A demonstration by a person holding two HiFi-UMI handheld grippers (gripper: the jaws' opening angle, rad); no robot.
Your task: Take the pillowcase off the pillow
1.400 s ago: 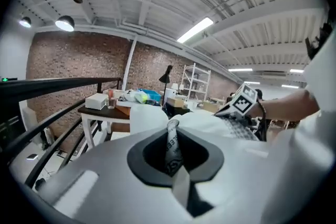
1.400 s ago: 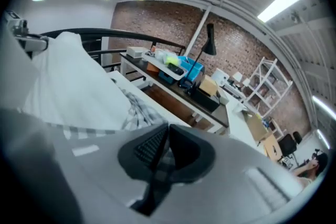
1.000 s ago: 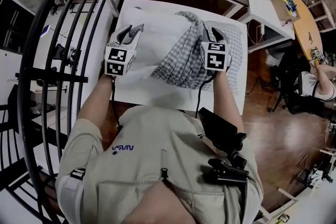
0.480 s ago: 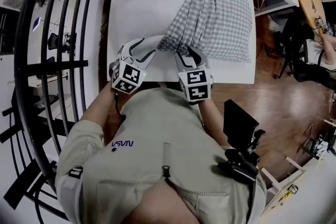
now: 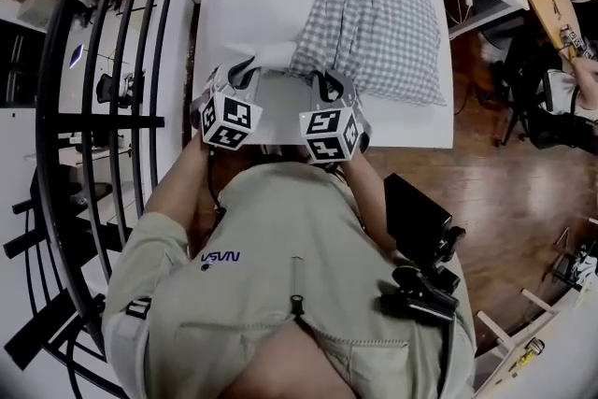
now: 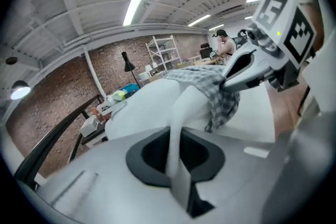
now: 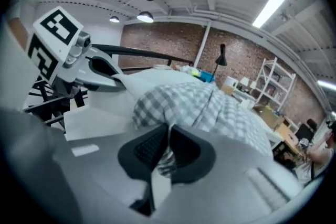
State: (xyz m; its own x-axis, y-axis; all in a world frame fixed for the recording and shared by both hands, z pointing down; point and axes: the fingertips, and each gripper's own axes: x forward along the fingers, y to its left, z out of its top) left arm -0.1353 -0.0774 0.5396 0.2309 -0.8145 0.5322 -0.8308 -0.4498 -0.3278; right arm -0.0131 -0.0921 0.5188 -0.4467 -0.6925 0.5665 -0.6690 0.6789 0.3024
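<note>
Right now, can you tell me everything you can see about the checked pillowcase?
The pillowcase is soft grey-and-white checked cloth, wrinkled and bunched at its open end, lying on the white table. It covers most of the pillow, whose white corner pokes out of the opening. The right gripper, its jaws just closed, pinches the case's edge; the left gripper, also just closed, pinches the bare pillow corner.
</note>
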